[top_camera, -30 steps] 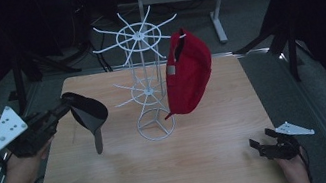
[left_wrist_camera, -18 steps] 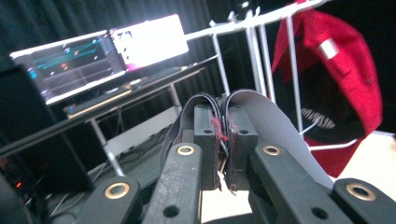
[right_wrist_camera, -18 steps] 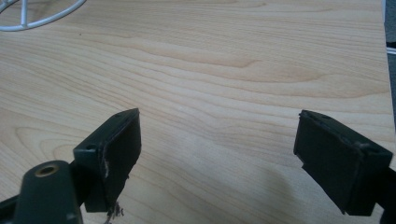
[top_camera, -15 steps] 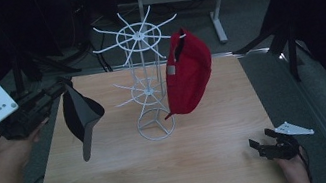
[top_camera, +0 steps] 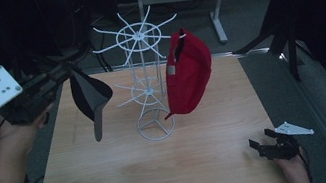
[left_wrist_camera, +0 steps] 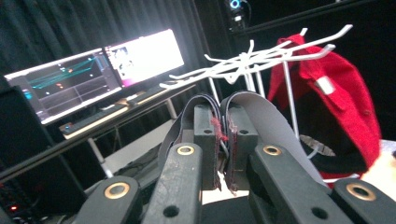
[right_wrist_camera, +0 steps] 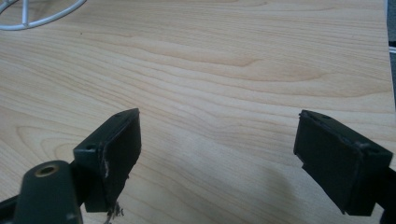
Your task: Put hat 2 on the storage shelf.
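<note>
- Between the jaws of the left gripper (top_camera: 64, 73): a black cap (top_camera: 90, 94), pinched by a fold of its fabric; the jaws are closed tight on it. The cap hangs clear above the table, brim pointing down.
- Left gripper view: the same gripper (left_wrist_camera: 223, 140) with grey cap lining (left_wrist_camera: 261, 112) bulging up around both jaw pads.
- Ahead of the left gripper: a white wire rack (top_camera: 146, 81), upright on a ring base, with two tiers of radiating prongs. The black cap hangs just beside it; contact cannot be told.
- On the far side of the rack from the left gripper: a red cap (top_camera: 190, 71), hung from an upper prong, brim at the bottom.
- Beyond the left gripper, off the table: two lit monitors (left_wrist_camera: 100, 67) on a desk.
- Under both tools: a light wooden table (top_camera: 165, 172).
- Right gripper (top_camera: 262, 147): held low over the table's near corner, well apart from the rack, jaws spread wide with nothing between them.
- Right gripper view: the gripper (right_wrist_camera: 217, 149) shows bare wood between its jaws, with a piece of the rack's base ring (right_wrist_camera: 42, 16) far ahead.
</note>
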`<action>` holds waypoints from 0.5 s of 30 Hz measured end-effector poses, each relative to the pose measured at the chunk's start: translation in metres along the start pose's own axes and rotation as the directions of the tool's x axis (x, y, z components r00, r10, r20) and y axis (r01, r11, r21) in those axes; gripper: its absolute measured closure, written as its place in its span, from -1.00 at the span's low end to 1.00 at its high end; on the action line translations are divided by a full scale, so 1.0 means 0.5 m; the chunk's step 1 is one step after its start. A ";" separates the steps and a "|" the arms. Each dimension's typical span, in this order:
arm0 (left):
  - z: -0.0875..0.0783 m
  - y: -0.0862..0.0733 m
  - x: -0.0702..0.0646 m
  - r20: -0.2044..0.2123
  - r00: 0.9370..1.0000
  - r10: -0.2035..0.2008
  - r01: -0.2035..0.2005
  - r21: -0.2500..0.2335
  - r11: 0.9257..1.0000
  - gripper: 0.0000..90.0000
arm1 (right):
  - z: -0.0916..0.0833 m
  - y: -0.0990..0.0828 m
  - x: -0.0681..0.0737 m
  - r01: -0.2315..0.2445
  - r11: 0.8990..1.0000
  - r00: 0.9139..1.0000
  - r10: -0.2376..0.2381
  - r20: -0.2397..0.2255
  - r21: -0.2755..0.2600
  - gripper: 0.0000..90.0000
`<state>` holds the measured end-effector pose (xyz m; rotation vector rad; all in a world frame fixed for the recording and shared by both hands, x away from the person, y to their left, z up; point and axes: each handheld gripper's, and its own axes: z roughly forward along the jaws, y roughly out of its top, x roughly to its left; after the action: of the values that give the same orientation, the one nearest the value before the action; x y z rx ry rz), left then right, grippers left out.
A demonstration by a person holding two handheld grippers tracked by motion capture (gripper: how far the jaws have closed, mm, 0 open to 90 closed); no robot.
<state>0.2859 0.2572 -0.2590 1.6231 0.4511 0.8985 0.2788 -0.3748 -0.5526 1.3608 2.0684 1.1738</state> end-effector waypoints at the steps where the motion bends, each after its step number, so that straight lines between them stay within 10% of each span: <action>1: 0.004 0.003 0.000 -0.005 1.000 0.004 -0.004 0.004 1.000 0.91 | 0.000 0.000 0.000 0.000 1.000 1.000 0.000 0.000 0.001 -0.67; 15: 0.055 0.063 -0.005 0.028 0.999 0.026 -0.025 -0.030 0.999 0.91 | -0.001 -0.001 -0.003 -0.005 1.000 1.000 0.005 0.002 0.004 -0.67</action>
<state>0.2996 0.2293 -0.2308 1.6157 0.3962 0.8960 0.2790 -0.3763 -0.5531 1.3690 2.0678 1.1706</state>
